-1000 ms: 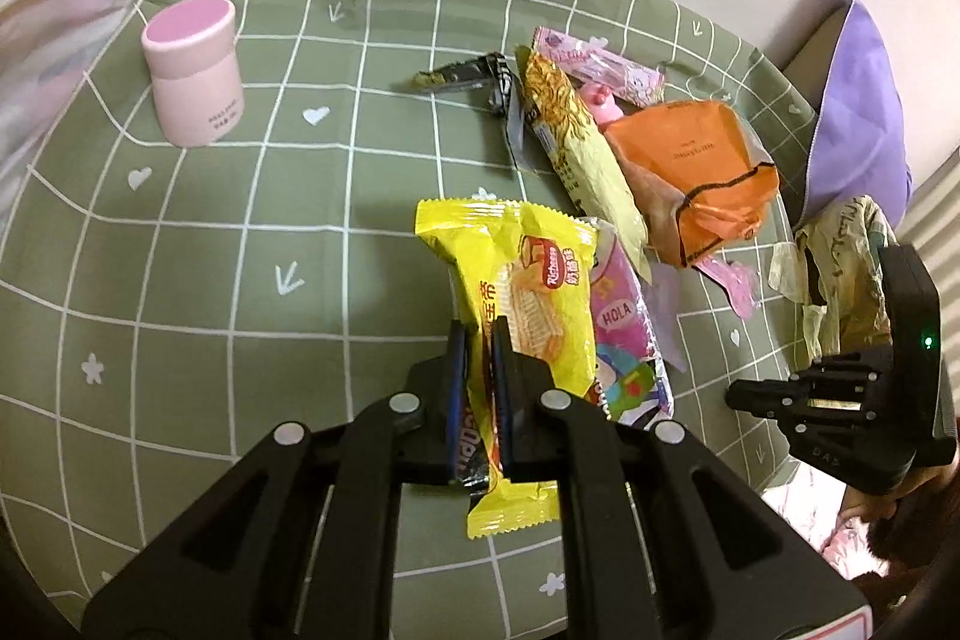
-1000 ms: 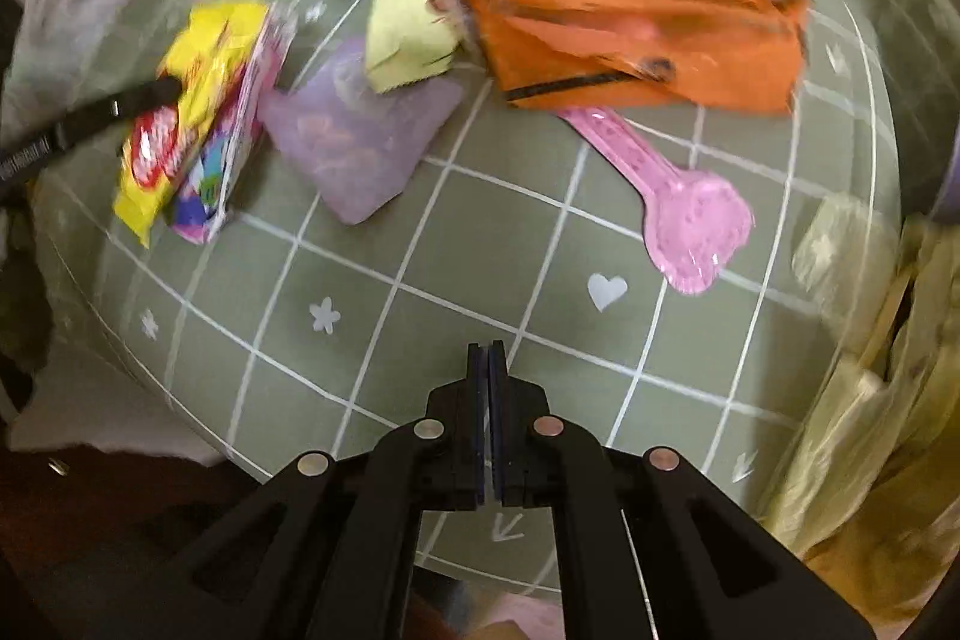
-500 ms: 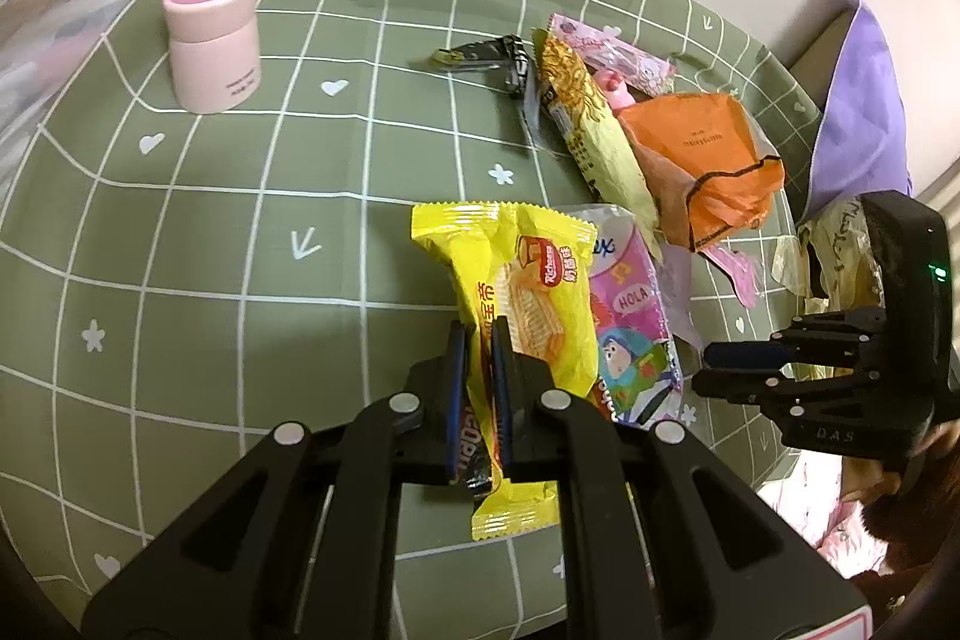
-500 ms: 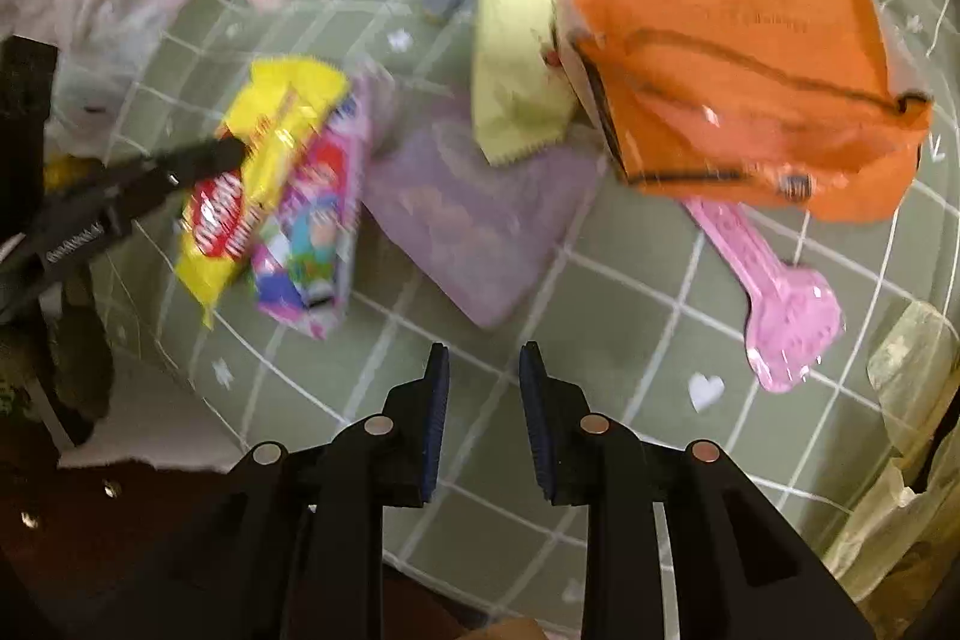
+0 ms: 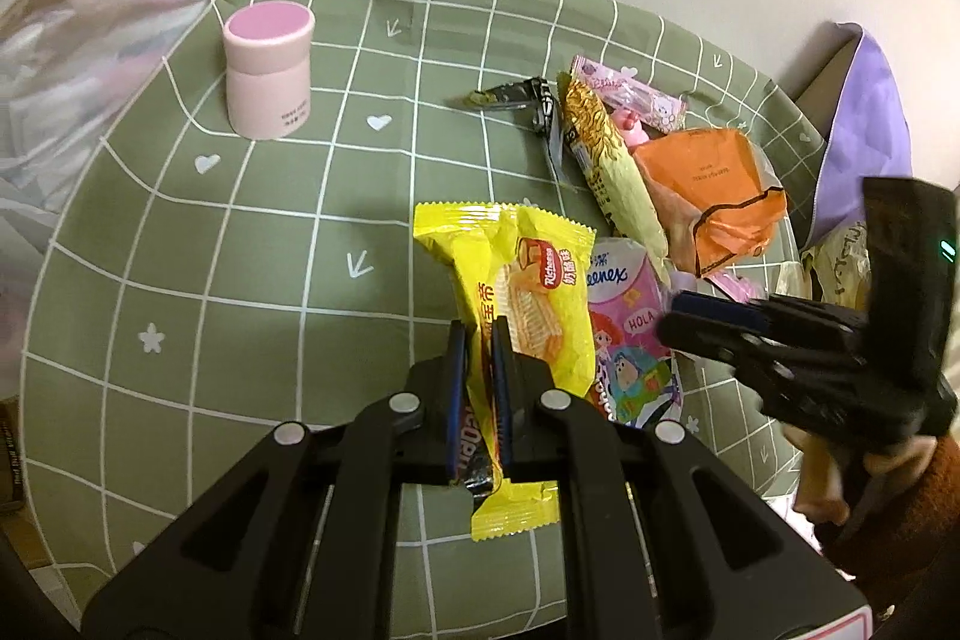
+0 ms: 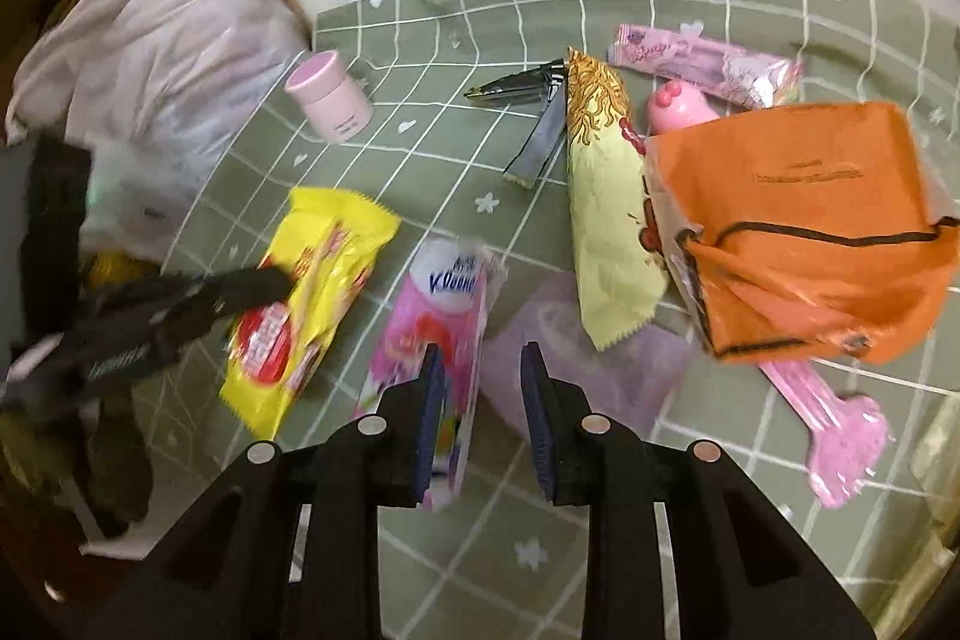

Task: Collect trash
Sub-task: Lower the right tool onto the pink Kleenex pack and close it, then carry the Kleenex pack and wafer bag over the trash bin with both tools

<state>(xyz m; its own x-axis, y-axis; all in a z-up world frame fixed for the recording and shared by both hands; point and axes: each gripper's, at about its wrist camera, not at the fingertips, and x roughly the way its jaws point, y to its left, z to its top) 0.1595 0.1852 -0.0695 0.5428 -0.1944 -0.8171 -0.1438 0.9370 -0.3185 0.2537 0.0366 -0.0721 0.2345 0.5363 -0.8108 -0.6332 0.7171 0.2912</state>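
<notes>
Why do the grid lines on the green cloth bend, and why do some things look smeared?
Both views: fisheye lenses bow the tablecloth grid and darken the corners. Left wrist view: sharp on the yellow wrapper, but the right gripper is smeared. Right wrist view: blur smears the yellow wrapper, the pink tissue pack and the left gripper.

The yellow wafer wrapper (image 5: 522, 280) is showing as glossy, crinkled plastic film, catching highlights along its creases. The pink tissue pack (image 6: 441, 322) beside it is looking like smooth, shiny soft plastic. The orange bag (image 6: 804, 226) is reading as matt and paper-like under a clear, wrinkled film. The green tablecloth (image 5: 240, 232) is appearing as smooth, matt cloth with printed white lines. The pink jar (image 5: 268, 67) is looking matt and smooth. The nail clipper (image 6: 522, 91) is gleaming like polished metal. The gripper fingers (image 6: 543, 418) are showing matt black plastic with ribbed blue pads.
</notes>
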